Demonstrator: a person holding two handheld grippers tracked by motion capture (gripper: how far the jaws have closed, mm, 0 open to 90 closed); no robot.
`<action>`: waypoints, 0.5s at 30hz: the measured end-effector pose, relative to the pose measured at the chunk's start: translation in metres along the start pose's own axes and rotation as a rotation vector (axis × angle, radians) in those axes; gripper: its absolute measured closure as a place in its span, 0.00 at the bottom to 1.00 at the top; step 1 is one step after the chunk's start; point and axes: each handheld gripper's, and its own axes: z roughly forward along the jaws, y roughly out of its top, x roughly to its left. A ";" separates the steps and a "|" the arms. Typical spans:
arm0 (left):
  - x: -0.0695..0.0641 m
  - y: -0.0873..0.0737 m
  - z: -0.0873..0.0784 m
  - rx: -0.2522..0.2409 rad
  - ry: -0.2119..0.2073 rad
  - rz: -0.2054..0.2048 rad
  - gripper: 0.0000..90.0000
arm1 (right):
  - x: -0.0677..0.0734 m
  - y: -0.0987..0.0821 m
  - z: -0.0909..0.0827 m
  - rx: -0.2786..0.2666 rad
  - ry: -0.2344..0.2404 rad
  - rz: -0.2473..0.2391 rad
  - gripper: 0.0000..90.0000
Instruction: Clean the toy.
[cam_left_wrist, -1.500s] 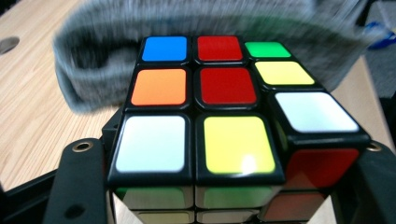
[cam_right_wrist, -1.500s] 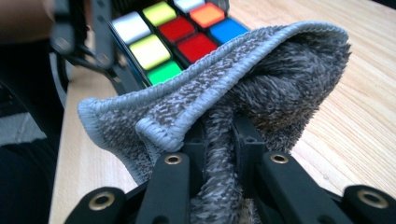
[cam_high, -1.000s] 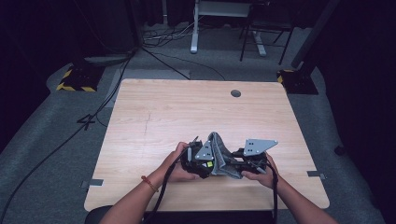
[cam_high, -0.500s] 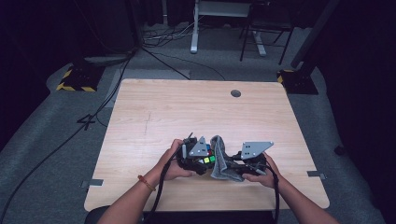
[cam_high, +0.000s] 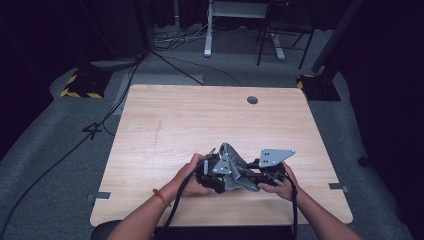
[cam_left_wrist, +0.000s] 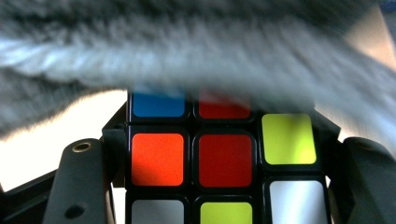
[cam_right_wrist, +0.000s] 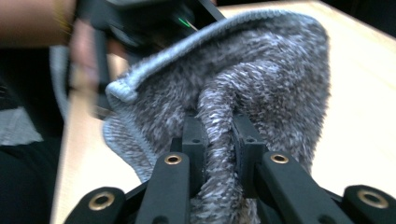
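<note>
A grey knit cloth (cam_high: 236, 170) sits bunched between both grippers near the table's front middle. My left gripper (cam_left_wrist: 224, 186) is shut on a scrambled puzzle cube (cam_left_wrist: 224, 161) with orange, red, yellow and white stickers. The fuzzy cloth (cam_left_wrist: 196, 51) hangs over the cube's far edge. My right gripper (cam_right_wrist: 217, 135) is shut on a fold of the cloth (cam_right_wrist: 271, 70), pinched between its pads. In the high view the left gripper (cam_high: 212, 174) and the right gripper (cam_high: 261, 176) face each other across the cloth, each held in a hand.
The wooden table (cam_high: 200, 120) has a round cable hole (cam_high: 252, 100) at the back. Cables, desk legs (cam_high: 207, 30) and striped floor plates (cam_high: 80, 86) lie beyond the far edge. The other hand and its gripper (cam_right_wrist: 140, 18) show behind the cloth.
The cloth's peak has sunk and slumped toward the left gripper, covering more of the cube. Both hands stay almost in place.
</note>
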 end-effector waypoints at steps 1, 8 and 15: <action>-0.001 0.001 -0.001 0.000 0.007 0.007 0.37 | -0.003 -0.002 0.001 0.013 -0.002 0.006 0.88; 0.003 0.000 -0.014 -0.060 0.008 -0.009 0.37 | -0.014 -0.018 0.010 0.152 0.021 0.023 0.88; 0.006 0.000 -0.024 -0.118 0.018 -0.026 0.37 | -0.012 -0.022 0.016 0.129 0.103 0.032 0.87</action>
